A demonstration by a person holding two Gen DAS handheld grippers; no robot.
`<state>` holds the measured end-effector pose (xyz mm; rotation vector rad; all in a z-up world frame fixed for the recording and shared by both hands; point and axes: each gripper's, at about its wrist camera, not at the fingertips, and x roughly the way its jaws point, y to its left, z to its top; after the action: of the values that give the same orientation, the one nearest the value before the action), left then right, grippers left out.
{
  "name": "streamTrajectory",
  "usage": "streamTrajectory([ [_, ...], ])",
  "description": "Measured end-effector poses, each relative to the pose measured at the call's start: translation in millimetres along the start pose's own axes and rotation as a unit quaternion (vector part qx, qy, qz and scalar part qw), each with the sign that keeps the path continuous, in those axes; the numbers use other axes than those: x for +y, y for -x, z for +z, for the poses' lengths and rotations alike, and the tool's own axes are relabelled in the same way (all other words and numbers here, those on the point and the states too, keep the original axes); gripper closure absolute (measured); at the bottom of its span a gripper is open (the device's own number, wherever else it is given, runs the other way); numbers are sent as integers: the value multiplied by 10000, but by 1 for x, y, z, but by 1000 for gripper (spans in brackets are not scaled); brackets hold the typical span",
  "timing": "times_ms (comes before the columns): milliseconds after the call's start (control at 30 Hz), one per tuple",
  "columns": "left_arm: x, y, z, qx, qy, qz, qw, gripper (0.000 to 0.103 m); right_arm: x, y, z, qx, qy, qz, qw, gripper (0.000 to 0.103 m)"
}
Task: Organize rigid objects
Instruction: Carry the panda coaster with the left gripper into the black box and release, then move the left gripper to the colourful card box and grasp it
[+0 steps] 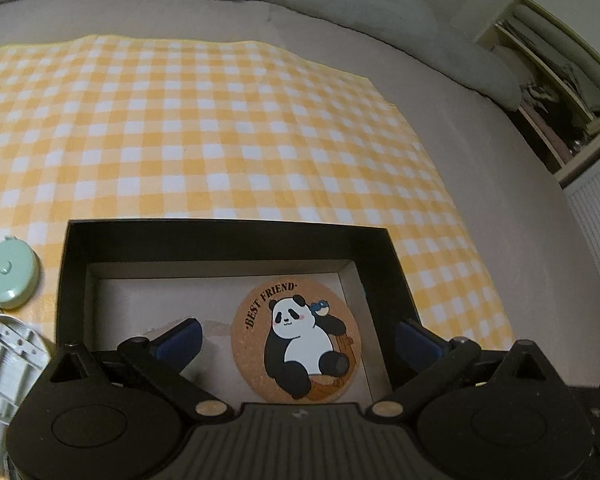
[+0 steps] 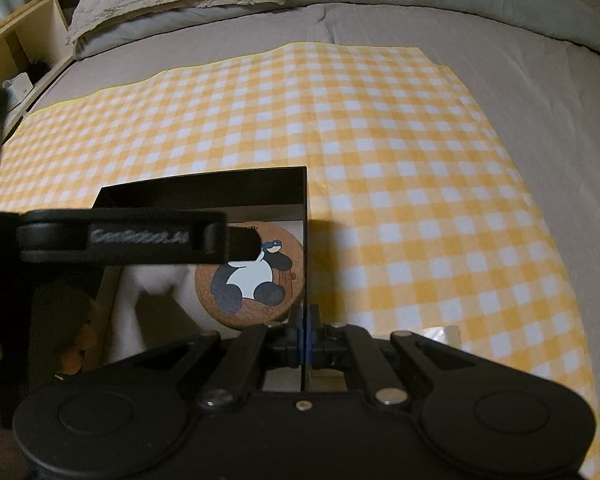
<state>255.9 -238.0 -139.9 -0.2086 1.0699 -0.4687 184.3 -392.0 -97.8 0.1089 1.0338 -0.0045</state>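
Two grippers work at one black box (image 1: 228, 236) that sits on a yellow checked cloth (image 1: 220, 128) spread over a bed (image 1: 480, 152). The left gripper (image 1: 296, 340) has its blue-padded fingers (image 1: 180, 338) spread wide and released, with nothing pressed between them; they reach down into the box from its near side. Between those fingers, on the pale floor of the box, lies a round cork coaster (image 1: 296, 344) printed with a panda and the words "BEST FRIEND". It lies flat, nearer the right-hand finger than the left.

The right gripper (image 2: 305, 340) is clenched on the box's right wall (image 2: 305, 240), the thin black panel caught edge-on between its fingers. In that view the coaster (image 2: 248, 280) sits just left of the pinched wall, inside the box, partly hidden by the left gripper's dark arm crossing above it.

Outside the box, left of the left gripper's fingers, a mint-green round case (image 1: 10, 274) rests on the cloth, and a white plastic part (image 1: 8, 360) lies just below it.
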Motion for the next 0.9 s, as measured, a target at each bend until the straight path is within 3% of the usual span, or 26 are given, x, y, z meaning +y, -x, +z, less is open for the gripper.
streamTrajectory([
  [267,-6,36,-5,-163,-439,124,9988,1,2,-3,0,31,7,-52,10000,101],
  [500,6,79,-5,-480,-534,352,9968,1,2,-5,-1,86,50,-84,9999,101],
  [900,63,140,-8,-942,-432,1033,9892,0,2,-7,-2,155,123,-112,9997,100],
])
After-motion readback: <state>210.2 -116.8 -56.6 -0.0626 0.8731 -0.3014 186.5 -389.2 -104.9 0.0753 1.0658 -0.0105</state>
